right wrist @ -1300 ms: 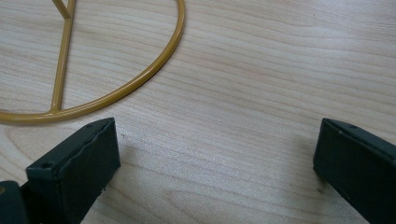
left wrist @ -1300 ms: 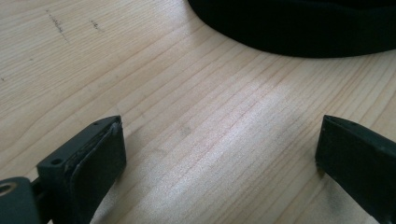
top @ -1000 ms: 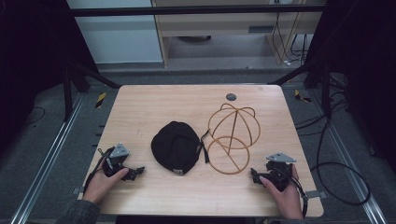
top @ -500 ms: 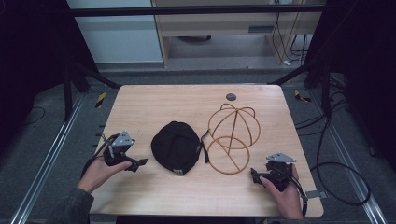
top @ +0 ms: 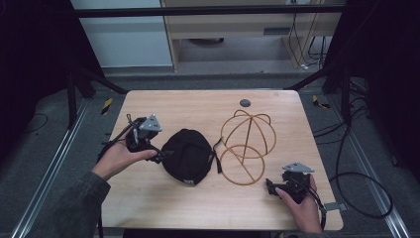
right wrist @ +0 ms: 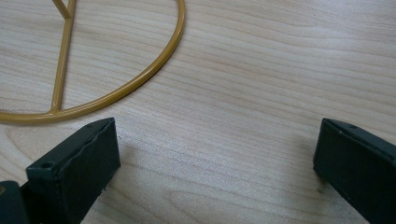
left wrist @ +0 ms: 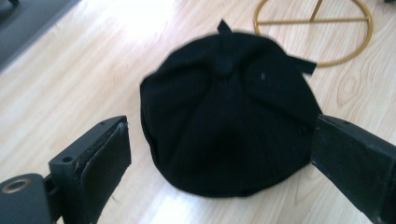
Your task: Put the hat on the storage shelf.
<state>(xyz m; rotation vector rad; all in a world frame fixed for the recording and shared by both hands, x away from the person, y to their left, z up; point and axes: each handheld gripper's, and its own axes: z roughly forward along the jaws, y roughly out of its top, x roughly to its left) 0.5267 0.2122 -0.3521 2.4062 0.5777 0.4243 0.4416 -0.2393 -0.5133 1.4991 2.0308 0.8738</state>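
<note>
Up and inward goes the left gripper (top: 157, 154) from the lower left of the frame, its jaws now spread wide right at the left edge of the one black fabric cap (top: 189, 155), which lies crown-up mid-table on the pale wooden table (top: 198, 106). Just right of the cap stands the single gold wire dome-shaped hat stand (top: 247, 144), touching it or nearly so. Low at lower right rests the right gripper (top: 270, 185), jaws also apart and empty, so the left hand looks far nearer for a grab.
</note>
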